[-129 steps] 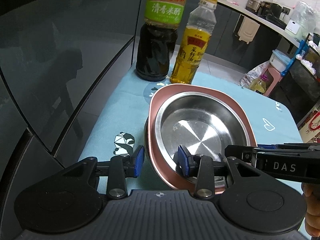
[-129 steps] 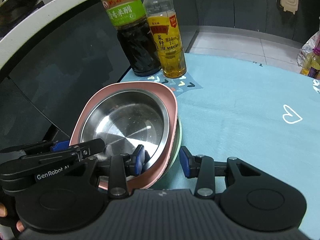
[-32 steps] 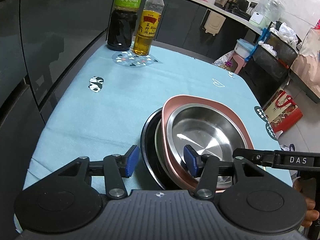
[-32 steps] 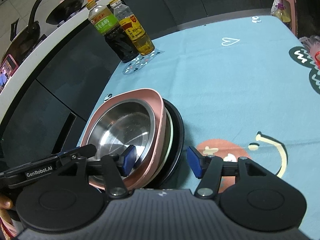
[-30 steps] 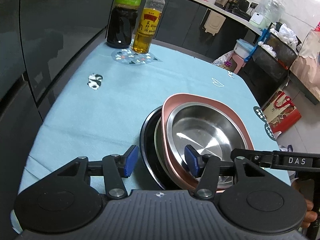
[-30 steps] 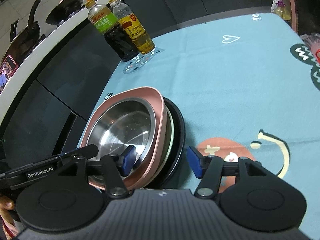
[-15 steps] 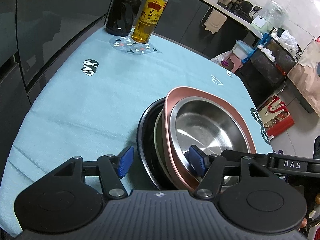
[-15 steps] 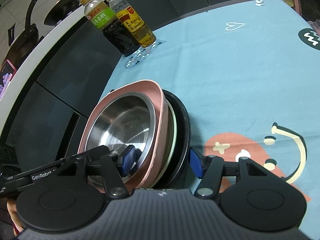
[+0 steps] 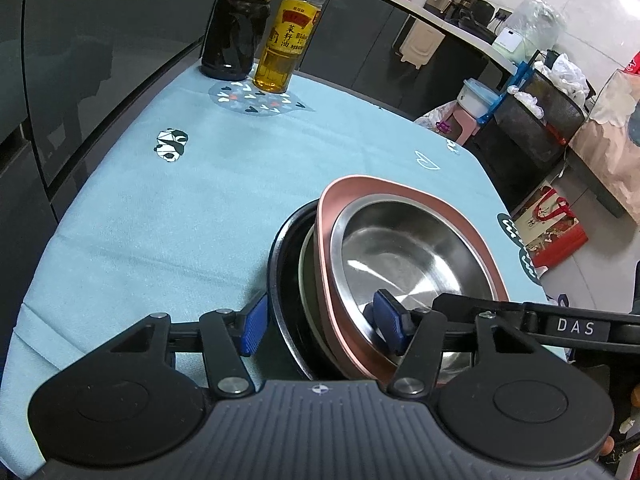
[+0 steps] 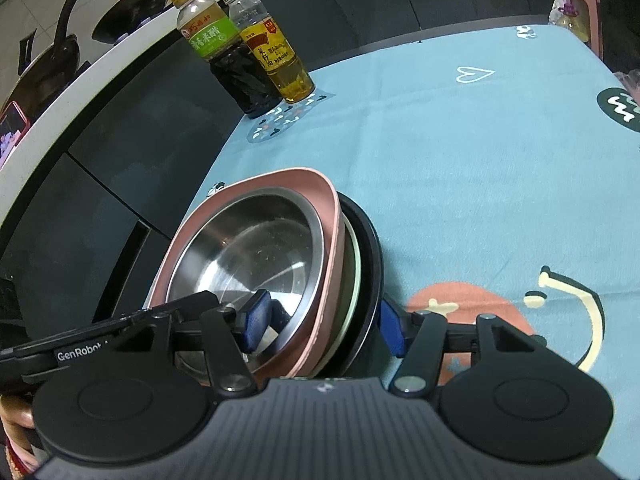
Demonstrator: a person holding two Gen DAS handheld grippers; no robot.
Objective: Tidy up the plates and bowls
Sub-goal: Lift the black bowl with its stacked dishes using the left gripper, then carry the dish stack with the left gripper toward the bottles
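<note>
Moved since earlier: nested stack, from beside the bottles to the near table edge. Left gripper (image 9: 320,330): jaws closing, astride the rims, outer pad apparently short of contact. Right gripper (image 10: 322,322): clamped across the opposite rims. Round steel bowl (image 9: 412,256) in pink squarish dish (image 9: 400,184), pale-green plate (image 10: 354,268), black round plate (image 9: 282,268). Advice: keep level, grip evenly. Blue patterned table (image 9: 160,208). Dark vinegar bottle (image 9: 238,28), amber oil bottle (image 9: 290,40).

Well beyond the fingers, a dark vinegar bottle (image 9: 236,28) and a golden oil bottle (image 9: 289,36) stand touching at the far edge of the blue-clothed counter (image 9: 168,216).
</note>
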